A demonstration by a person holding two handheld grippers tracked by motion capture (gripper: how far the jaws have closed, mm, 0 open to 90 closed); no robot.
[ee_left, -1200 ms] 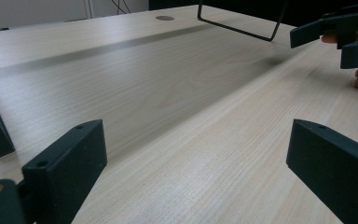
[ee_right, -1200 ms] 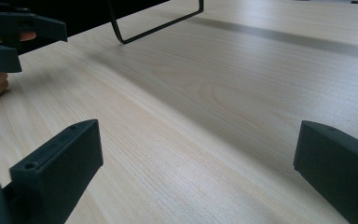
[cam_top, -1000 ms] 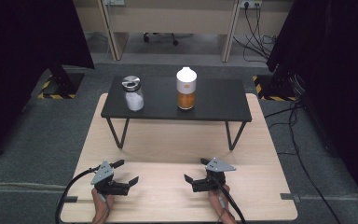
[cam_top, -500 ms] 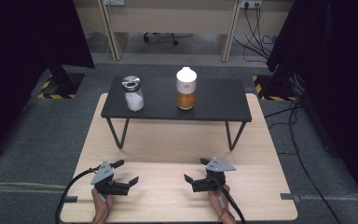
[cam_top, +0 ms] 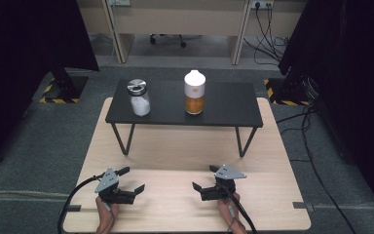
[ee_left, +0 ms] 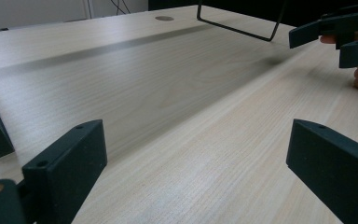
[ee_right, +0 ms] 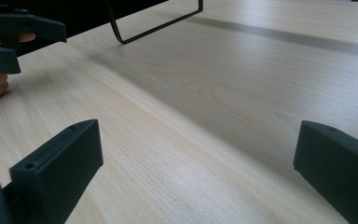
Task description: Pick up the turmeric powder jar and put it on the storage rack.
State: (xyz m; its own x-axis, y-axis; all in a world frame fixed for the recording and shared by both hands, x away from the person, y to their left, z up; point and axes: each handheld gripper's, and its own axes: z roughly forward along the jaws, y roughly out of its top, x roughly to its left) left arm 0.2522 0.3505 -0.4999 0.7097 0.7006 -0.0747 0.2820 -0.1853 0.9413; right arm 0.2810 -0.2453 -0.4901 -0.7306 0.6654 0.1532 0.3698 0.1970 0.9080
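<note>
The light wooden bench (cam_top: pixel 185 161) lies across a grey carpeted floor (cam_top: pixel 39 146), and on its far half stands a low black shelf (cam_top: pixel 224 105) on thin wire legs. Two containers sit on that shelf, well apart from each other: toward its middle a tall jar with a white cap (cam_top: pixel 194 91) and orange contents, and toward its left end a shorter glass shaker with a metal lid (cam_top: pixel 139 97), partly full of white powder.

At the near edge of the bench the person's hands hold the two tools low over the wood, pointing inward at each other. The left gripper (cam_top: pixel 132 181) has its jaws wide apart with nothing between them; its own view looks out across bare wood grain. The right gripper (cam_top: pixel 203 184) likewise stands with jaws spread and empty.

Judging from this layout, the work has not begun: both containers stand upright and untouched, far from either tool. Everything remains to be done, starting with a reach forward to the shelf.
</note>
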